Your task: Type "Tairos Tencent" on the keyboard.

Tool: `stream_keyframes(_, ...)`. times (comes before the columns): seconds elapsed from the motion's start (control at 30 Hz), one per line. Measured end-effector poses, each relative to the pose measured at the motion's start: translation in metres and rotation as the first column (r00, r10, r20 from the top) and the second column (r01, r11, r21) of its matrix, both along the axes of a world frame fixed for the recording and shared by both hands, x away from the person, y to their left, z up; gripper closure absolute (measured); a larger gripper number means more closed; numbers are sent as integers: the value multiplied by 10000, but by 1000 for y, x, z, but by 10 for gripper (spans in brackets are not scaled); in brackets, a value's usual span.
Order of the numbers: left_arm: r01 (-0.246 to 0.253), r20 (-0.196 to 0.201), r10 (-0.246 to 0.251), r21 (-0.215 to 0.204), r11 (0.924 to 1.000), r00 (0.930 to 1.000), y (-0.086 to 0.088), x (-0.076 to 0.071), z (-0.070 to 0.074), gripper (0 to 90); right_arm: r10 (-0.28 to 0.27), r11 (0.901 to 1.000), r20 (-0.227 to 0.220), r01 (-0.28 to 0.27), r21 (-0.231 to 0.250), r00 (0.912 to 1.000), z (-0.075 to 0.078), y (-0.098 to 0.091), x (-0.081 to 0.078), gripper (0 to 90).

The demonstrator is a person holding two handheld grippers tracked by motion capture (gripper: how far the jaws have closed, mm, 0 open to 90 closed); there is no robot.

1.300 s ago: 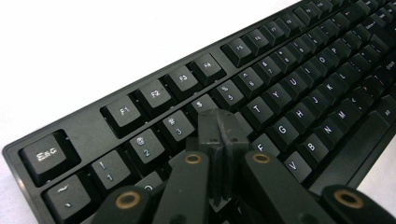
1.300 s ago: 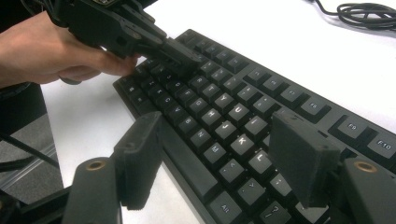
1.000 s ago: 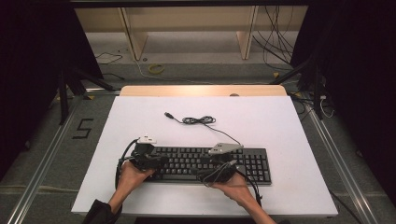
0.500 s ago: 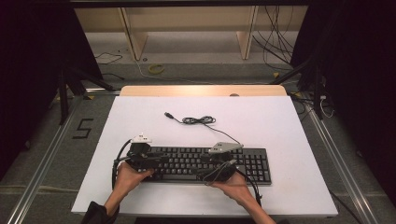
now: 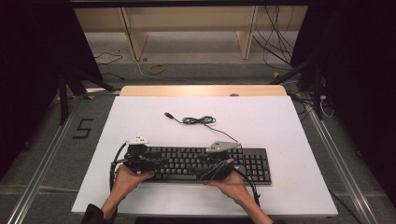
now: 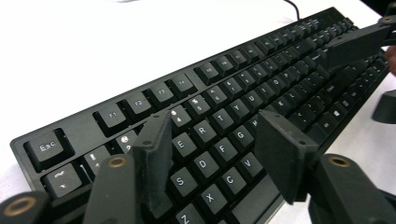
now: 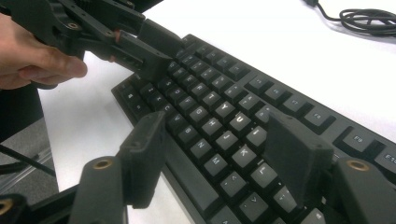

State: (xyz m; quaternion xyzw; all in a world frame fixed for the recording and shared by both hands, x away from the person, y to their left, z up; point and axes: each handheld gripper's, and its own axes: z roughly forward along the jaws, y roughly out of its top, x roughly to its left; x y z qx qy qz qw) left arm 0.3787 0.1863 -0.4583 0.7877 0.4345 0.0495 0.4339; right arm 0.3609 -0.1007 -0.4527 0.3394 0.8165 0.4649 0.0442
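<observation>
Black keyboard [image 5: 205, 163] lying flat near the front edge of the white surface [image 5: 280, 126], its cable [image 5: 198, 120] coiled loosely behind it, well apart from the keys. Left gripper [image 5: 148, 164] poised over the keyboard's left end, fingers [image 6: 154, 161] just opened and now spread above the letter rows, nothing between them, no pad pressing a key. Right gripper [image 5: 215, 169] hovering over the keyboard's middle, fingers [image 7: 142, 154] spread wide and easing slightly inward, likewise empty, with the near finger hanging past the keyboard's front edge. Seen from the right gripper view, left gripper [image 7: 140, 49] angled down toward the keyboard's far-left keys, a hand [image 7: 32, 56] wrapped around its body. Likely risks from here: fingers dropped unevenly onto the keys, snagging a keycap edge and prying it loose; a pinch taken across the keyboard's thin front lip only, letting the flat body tip or slide out on lifting; one end raised ahead of the other, twisting the board and dragging it across the surface; the cable behind the keyboard pulled taut or caught if the board is shifted forward; the two grippers crowding each other above the keys and knocking together.
</observation>
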Motion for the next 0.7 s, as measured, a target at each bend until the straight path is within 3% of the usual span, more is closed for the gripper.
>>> stream_keyframes(0.7,107,338,-85,-632,9979,9994,5,-11,4,361,468,9984,-68,-470,-326,9989,-4,19,4,699)
